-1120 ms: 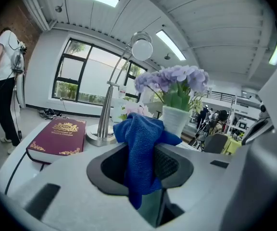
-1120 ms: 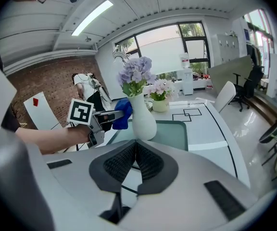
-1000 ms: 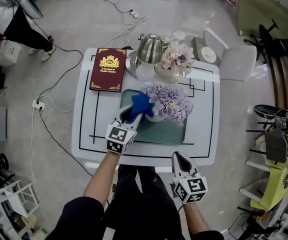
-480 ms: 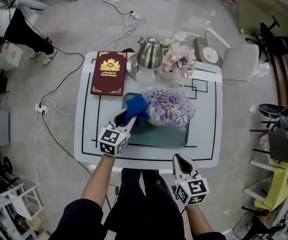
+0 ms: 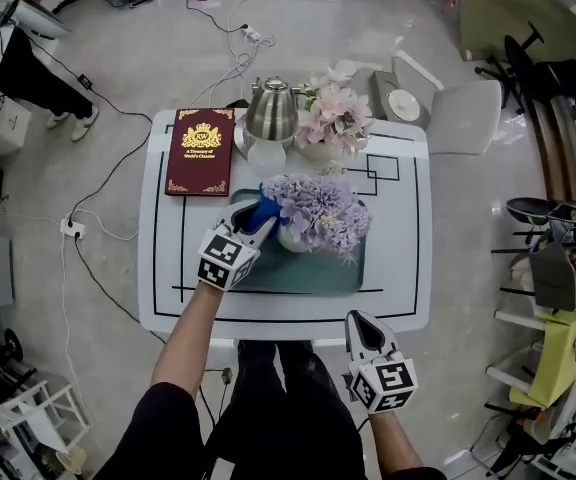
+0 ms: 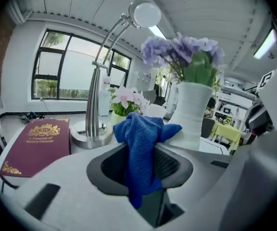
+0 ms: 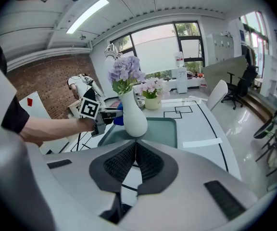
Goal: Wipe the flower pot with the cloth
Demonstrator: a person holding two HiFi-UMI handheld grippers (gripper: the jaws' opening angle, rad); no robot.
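Wiping looks under way, not finished — the left hand-held gripper grips the blue cloth at the side of the white flower pot on the teal mat. The right hand-held gripper is clenched and empty.

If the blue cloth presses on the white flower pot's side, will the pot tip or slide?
Likely tippy: the flower pot is tall, narrow-necked, with big purple flowers up high. Its smooth-looking surface may let it slide on the green mat. The cloth in the left tongs droops, so it should give softly.
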